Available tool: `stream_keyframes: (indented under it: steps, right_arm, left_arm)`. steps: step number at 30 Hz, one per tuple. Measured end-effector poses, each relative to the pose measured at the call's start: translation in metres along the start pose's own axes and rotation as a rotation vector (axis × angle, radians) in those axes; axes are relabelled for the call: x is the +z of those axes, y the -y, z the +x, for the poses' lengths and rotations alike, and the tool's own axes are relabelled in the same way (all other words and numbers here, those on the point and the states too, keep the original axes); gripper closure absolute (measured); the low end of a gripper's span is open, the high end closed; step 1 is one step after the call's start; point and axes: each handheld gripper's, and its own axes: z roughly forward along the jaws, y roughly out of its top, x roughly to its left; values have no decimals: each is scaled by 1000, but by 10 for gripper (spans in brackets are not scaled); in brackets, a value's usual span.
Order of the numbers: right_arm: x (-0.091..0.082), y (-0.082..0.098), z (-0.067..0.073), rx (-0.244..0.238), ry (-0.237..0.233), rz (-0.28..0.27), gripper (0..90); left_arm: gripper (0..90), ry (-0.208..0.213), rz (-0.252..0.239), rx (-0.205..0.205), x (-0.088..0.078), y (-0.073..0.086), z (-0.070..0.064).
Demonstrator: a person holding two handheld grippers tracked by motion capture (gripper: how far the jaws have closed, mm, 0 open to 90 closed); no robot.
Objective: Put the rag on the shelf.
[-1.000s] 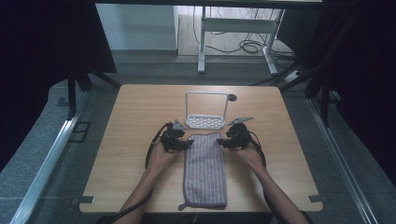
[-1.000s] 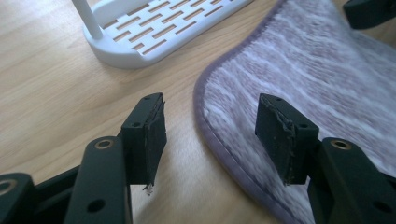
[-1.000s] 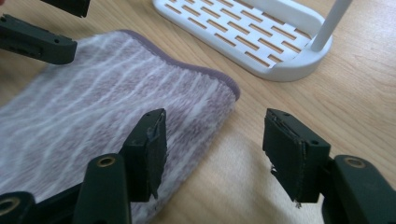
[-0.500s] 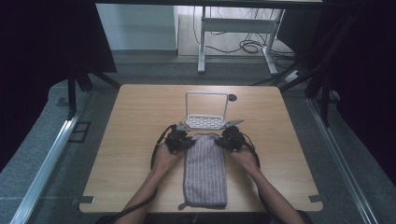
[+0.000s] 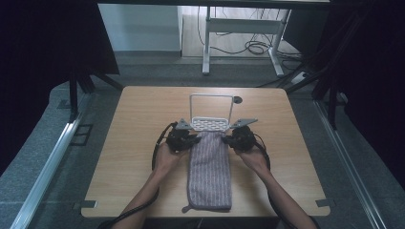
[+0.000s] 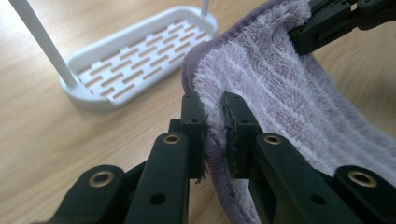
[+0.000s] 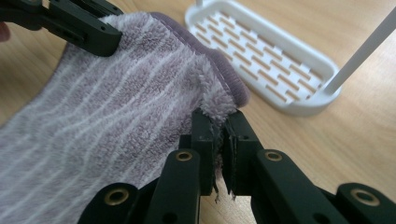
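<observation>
A lilac striped towel [image 5: 210, 171] lies lengthwise on the wooden table [image 5: 138, 119], its far end raised. My left gripper [image 5: 193, 139] is shut on the towel's far left corner; in the left gripper view the jaws [image 6: 215, 105] pinch the purple hem of the towel [image 6: 280, 93]. My right gripper [image 5: 228, 140] is shut on the far right corner, where its jaws [image 7: 219, 119] clamp the fluffy edge of the towel [image 7: 116, 107]. A white slotted rack [image 5: 210, 125] with an upright wire frame stands just beyond the held edge, its tray [image 6: 140, 60] [image 7: 266, 51] close to both grippers.
A small dark round fitting [image 5: 237, 100] sits on the table behind the rack. Beyond the table stands a white desk frame [image 5: 239, 28] with cables on the floor. Dark curtains flank both sides, and a metal rail [image 5: 52, 162] runs along the floor at left.
Both grippers have closed on the towel's far corners and moved forward and up toward the rack. The towel's far end has risen and slid forward with them.
</observation>
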Motion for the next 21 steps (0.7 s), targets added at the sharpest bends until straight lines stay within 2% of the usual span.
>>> stream_keyframes:
  steps: [10,21]
  right_arm:
    - [-33,-26,4,-45,-9,-71,834]
    - [-57,-48,-1,-60,-4,-130,835]
  left_arm:
    - [797,1,-58,40,-25,-25,-4]
    - [797,-16,-99,93,-48,-51,-4]
